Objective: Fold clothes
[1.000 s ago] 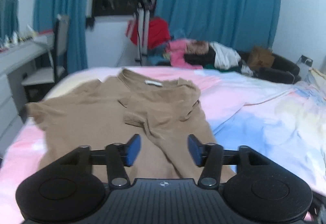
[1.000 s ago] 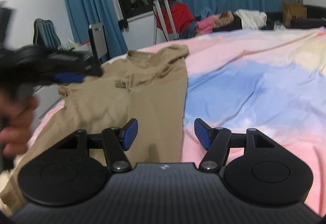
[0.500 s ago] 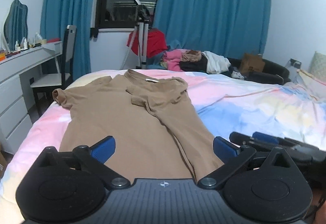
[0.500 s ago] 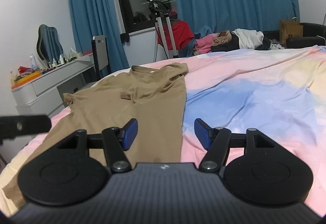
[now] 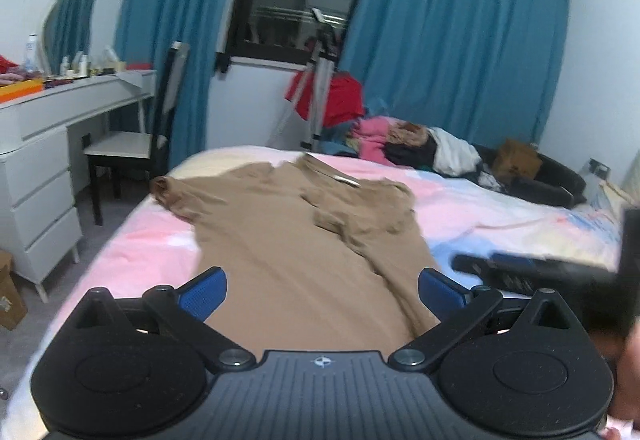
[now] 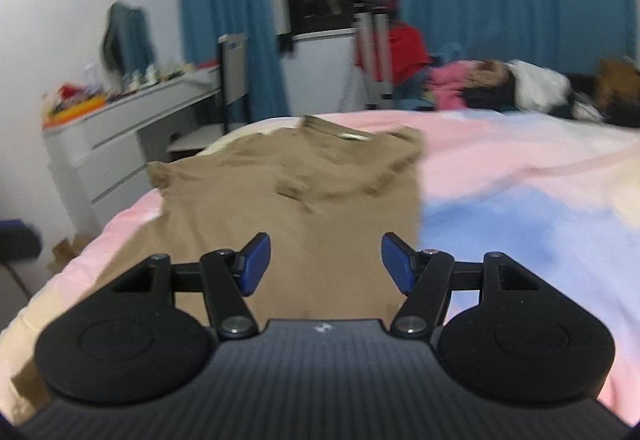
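Both grippers, left gripper (image 5: 322,290) and right gripper (image 6: 326,264), gape empty; tan shirt (image 5: 304,252) hem hidden.

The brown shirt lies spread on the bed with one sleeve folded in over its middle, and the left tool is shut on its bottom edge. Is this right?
Not quite. The left tool is open wide and grips nothing, as the left wrist view shows. The rest holds: the brown shirt lies spread on the bed with one sleeve folded in over its middle.

No legible text; the tan shirt's (image 5: 296,240) neck label seems blurred
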